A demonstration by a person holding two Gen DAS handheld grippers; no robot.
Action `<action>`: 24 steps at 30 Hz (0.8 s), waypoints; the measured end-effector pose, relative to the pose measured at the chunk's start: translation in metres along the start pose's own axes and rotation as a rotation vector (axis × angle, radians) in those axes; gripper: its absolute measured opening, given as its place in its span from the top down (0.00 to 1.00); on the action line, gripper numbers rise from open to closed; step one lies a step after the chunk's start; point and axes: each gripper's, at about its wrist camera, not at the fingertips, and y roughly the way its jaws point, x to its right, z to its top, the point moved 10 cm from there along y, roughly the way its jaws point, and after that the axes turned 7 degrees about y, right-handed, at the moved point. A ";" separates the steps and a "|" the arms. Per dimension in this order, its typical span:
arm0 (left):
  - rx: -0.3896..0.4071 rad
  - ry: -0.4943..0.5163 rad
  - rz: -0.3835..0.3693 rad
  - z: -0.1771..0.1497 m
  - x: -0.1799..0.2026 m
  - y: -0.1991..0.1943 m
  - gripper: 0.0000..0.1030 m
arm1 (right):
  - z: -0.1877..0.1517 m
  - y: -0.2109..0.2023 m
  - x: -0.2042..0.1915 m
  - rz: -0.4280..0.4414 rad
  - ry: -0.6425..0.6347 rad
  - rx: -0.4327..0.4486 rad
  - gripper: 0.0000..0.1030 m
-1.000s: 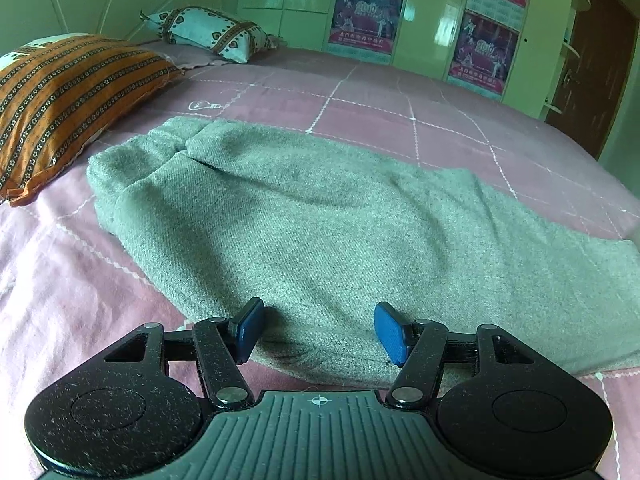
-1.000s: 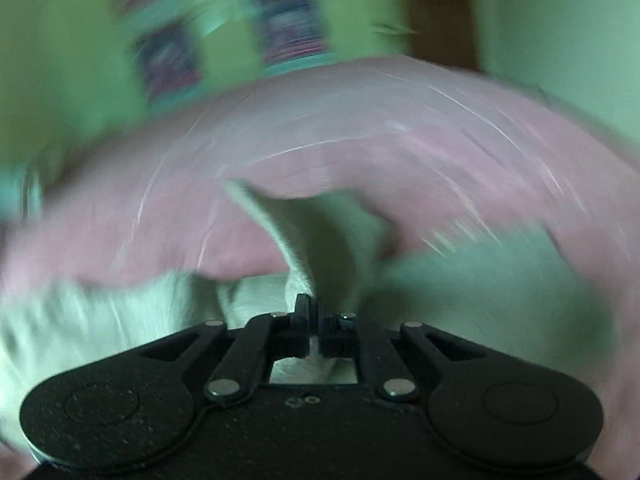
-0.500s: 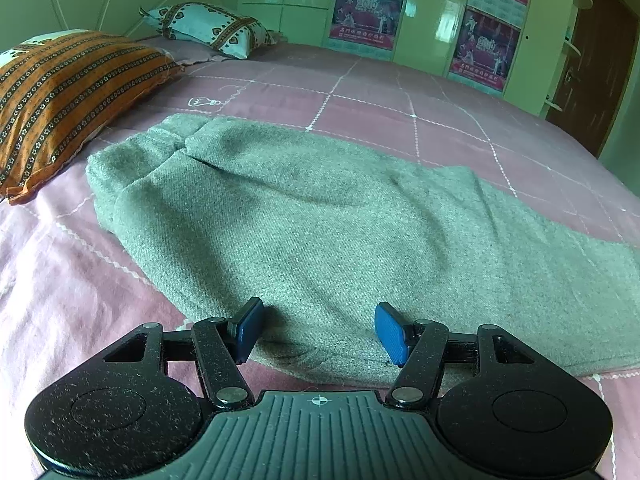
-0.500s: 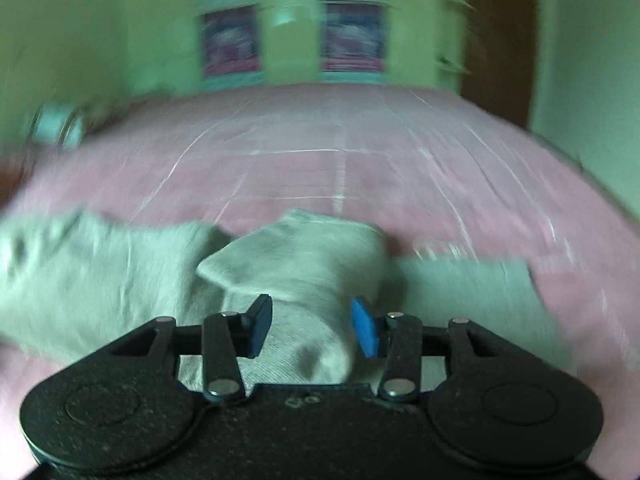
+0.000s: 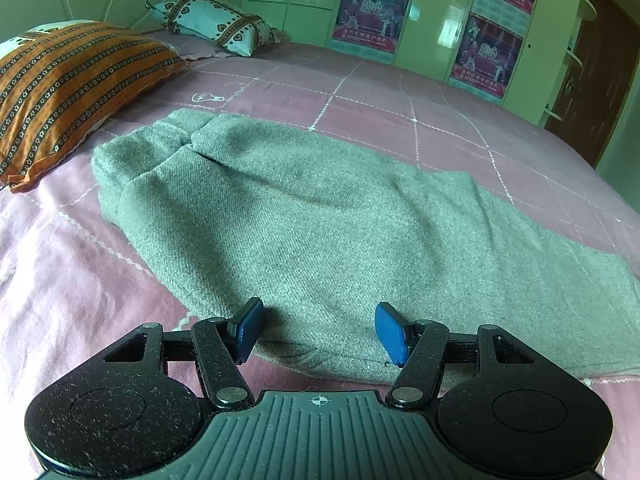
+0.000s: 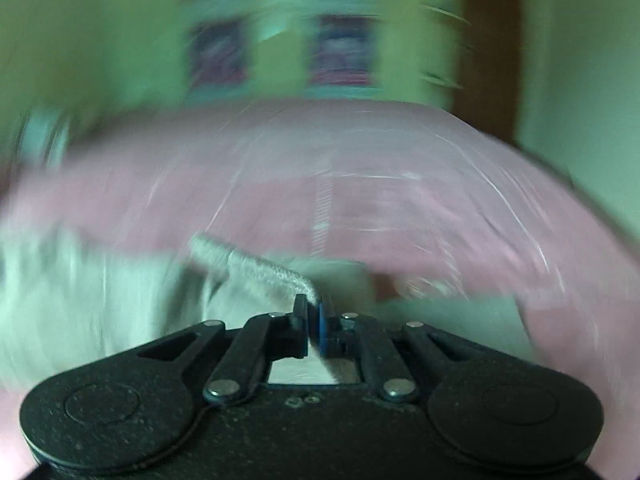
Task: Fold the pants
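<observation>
Left gripper (image 5: 318, 330) is held wide over grey pants (image 5: 340, 216); right gripper (image 6: 313, 322) is clamped on their hem; pink bedsheet (image 5: 60, 272), green wardrobe (image 5: 432, 12) are seen.

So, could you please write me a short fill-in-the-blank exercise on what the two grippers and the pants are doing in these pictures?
1. The left gripper hovers at the near edge of the grey pants with its jaws ____.
2. The right gripper is ____ on an edge of the pants.
3. The pants lie on a ____ bedsheet.
4. Beside the pants rests an orange ____ pillow.

Missing words: open; shut; pink; striped
</observation>
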 end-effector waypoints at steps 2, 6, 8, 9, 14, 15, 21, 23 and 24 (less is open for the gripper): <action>-0.001 0.003 0.000 0.000 0.000 0.000 0.40 | -0.002 -0.010 0.050 0.030 0.320 0.008 1.00; -0.011 0.008 -0.004 0.001 0.000 0.000 0.40 | -0.040 0.010 0.127 0.010 0.618 -0.100 0.98; -0.013 0.005 -0.010 0.001 0.000 0.000 0.40 | -0.042 0.010 0.134 0.063 0.648 -0.103 0.94; -0.012 0.002 -0.012 0.001 0.000 0.001 0.40 | -0.040 0.008 0.134 0.065 0.639 -0.093 0.90; -0.015 0.004 0.001 0.001 0.003 0.002 0.38 | -0.035 0.013 0.139 0.033 0.665 -0.065 0.86; -0.016 0.006 0.002 0.001 0.003 0.002 0.38 | -0.036 0.018 0.139 0.027 0.671 -0.066 0.87; -0.012 0.007 0.000 0.000 0.003 0.002 0.38 | -0.016 -0.003 0.120 0.015 0.559 -0.006 1.00; -0.008 0.007 0.003 0.000 0.003 0.002 0.38 | -0.015 -0.011 0.116 0.016 0.539 0.004 1.00; -0.008 0.009 0.005 0.000 0.003 0.002 0.38 | -0.017 -0.010 0.117 0.005 0.527 -0.005 1.00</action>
